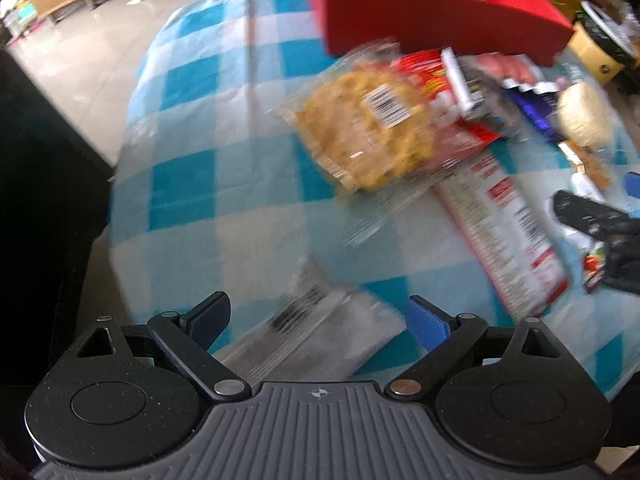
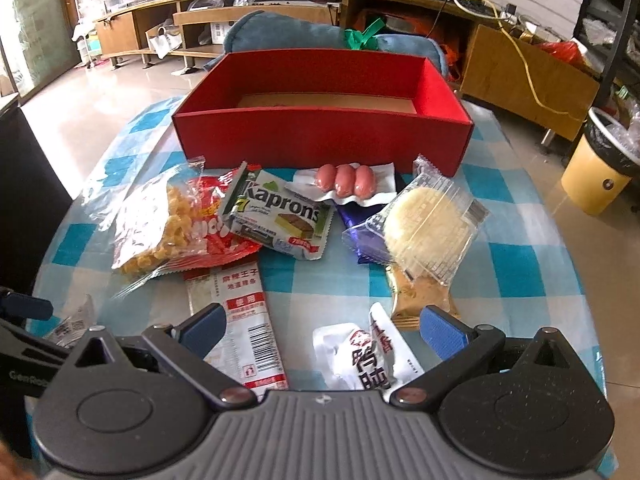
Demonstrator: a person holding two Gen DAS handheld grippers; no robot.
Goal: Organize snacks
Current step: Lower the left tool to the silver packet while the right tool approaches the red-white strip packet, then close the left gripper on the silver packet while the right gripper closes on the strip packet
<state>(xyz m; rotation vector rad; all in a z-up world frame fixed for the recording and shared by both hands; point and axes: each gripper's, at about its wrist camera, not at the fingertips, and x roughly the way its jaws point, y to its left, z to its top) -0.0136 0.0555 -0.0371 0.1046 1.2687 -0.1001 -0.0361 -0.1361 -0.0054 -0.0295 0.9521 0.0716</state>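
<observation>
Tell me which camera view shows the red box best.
The right wrist view: the red box sits whole and sharp behind the snacks, open top toward the camera, with only its bare brown bottom showing inside. The left wrist view catches just a blurred corner of the box, cut off by the top edge, and nothing of its inside.

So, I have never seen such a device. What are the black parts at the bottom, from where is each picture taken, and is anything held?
No robot here: a person holds a two-finger gripper in each hand, each carrying a camera looking along its fingers. One picture is from the left gripper, the other from the right gripper. Both are open and hold nothing. On the blue checked tablecloth stands an empty red box. Before it lie snacks: a bag of yellow puffs, a Kaprons wafer, three sausages and a round cake. A clear blurred packet lies under the left gripper.
</observation>
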